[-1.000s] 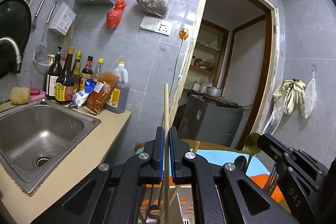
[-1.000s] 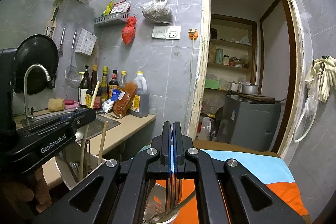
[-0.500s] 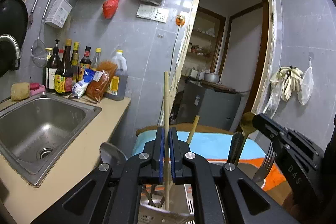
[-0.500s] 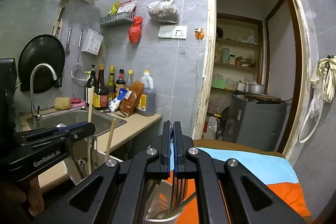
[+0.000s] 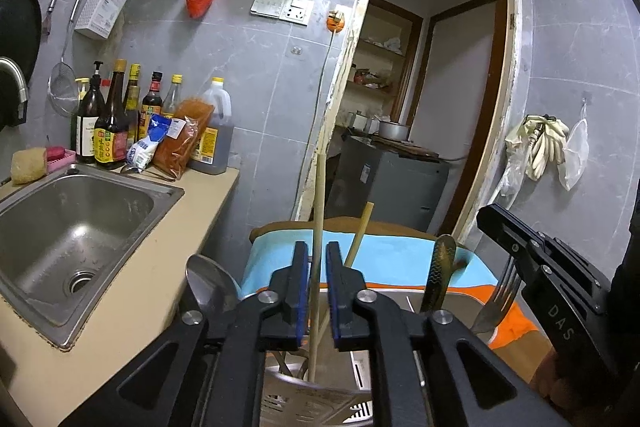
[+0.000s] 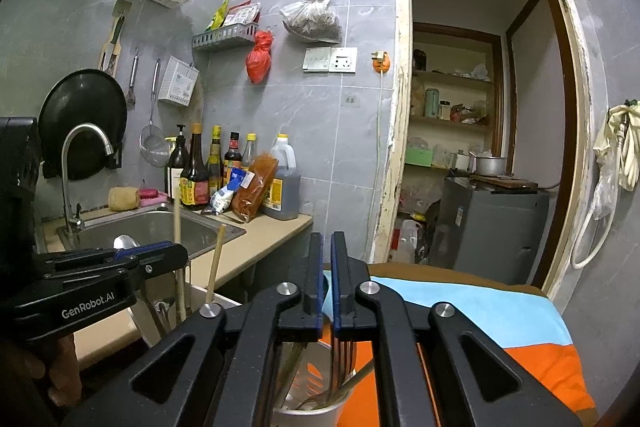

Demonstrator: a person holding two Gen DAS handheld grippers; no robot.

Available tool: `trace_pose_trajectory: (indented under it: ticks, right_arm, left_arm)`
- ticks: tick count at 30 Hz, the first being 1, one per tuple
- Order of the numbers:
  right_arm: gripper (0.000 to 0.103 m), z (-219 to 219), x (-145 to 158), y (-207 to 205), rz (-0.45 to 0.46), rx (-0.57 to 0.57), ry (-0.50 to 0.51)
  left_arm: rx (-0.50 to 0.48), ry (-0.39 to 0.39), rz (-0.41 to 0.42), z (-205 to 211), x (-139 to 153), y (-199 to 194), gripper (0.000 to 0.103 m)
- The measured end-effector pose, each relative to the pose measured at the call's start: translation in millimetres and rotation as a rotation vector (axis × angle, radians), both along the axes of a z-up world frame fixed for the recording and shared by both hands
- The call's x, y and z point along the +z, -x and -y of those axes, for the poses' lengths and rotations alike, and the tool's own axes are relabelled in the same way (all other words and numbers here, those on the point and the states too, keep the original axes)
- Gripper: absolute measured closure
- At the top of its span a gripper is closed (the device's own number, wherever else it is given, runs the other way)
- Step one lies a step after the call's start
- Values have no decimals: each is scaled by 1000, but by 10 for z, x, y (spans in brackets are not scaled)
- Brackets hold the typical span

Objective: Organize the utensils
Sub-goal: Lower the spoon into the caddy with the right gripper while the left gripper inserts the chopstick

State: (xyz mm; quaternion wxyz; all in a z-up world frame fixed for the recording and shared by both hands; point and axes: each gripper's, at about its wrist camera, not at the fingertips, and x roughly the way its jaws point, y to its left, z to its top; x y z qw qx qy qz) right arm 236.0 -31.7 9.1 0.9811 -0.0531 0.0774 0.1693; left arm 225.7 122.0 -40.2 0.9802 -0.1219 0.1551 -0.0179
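My left gripper [image 5: 317, 267] has its jaws opening, and a long wooden chopstick [image 5: 318, 211] stands upright between the pads without being pressed. Its foot rests in a perforated metal holder [image 5: 304, 401], where a second chopstick [image 5: 360, 235] and a steel spoon [image 5: 208, 283] also stand. My right gripper [image 6: 327, 267] has its jaws opening too, over a steel cup [image 6: 312, 411]. A fork [image 6: 344, 359] stands tines up in that cup, just below the pads. The left wrist view shows the right gripper [image 5: 508, 231] at the right above the fork [image 5: 496, 303], beside a dark-gold spoon [image 5: 440, 267].
A steel sink [image 5: 68, 223] and faucet [image 6: 84, 135] lie to the left in a beige counter [image 5: 132, 311]. Sauce bottles [image 5: 116, 119] and an oil jug [image 5: 212, 135] line the wall. A blue-and-orange cloth [image 6: 480, 315] covers the surface ahead; behind it is a doorway [image 6: 480, 107].
Both pairs of jaws were shut and now stand slightly apart, the left letting go of the chopstick. The left view has tipped downward, bringing the holder and its utensils into sight.
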Motion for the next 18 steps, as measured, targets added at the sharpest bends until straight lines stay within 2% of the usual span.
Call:
trace_pose_trajectory:
  ticks: [1,2,4,9,13,18]
  right_arm:
    - [62,22,0,0,-3,3,-13]
    - [55,52,2,15,0,9,-34]
    - [55,93,12,55,16,6,-51]
    - [55,161,30,80,40,0,-72]
    - [55,203,154,78,85,-11,-102]
    - [52,217,304,66,191,0,-135]
  left_arm:
    - [0,4,1,-3,1,6,83]
    - [1,11,6,-9,3,15,78]
    - [4,23,14,-21,8,32,74]
    - [7,24,20,-20,24,38,73]
    - [14,30,30,-31,60,50,69]
    - [31,34,35,-67,111,60,66]
